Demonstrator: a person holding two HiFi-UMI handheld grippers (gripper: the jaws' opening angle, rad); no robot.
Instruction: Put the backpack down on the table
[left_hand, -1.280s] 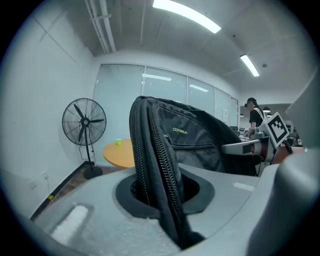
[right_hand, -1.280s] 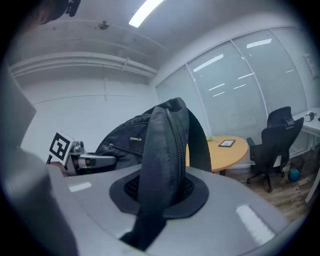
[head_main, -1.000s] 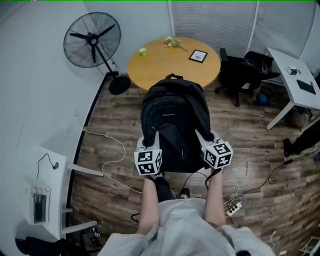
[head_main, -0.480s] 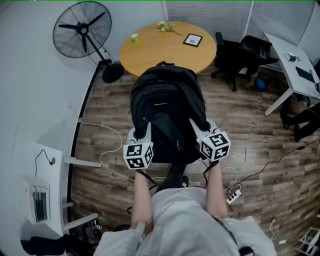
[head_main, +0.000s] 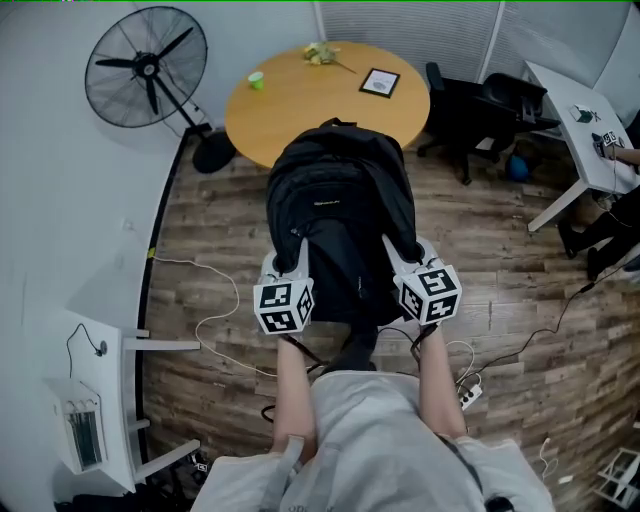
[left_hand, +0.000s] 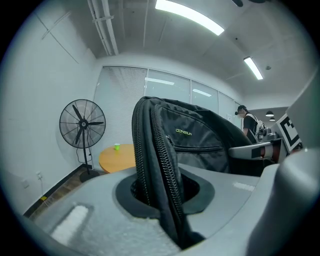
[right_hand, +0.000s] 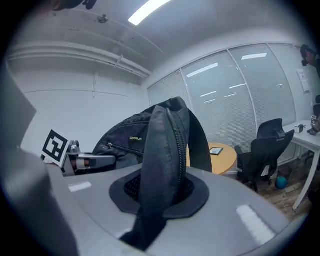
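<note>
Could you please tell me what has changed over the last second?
The person has carried the backpack a little closer to the table. Nothing was let go: the left gripper and right gripper stay clamped on its sides.

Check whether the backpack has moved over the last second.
Yes. The backpack moved toward the round table: its top now overlaps more of the table's near edge.

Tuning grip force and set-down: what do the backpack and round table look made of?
backpack: black woven fabric, probably nylon or polyester, matte; zipper teeth along its edge.
round table: smooth tan top, wood or laminate, can't tell; satin, no visible grain.
</note>
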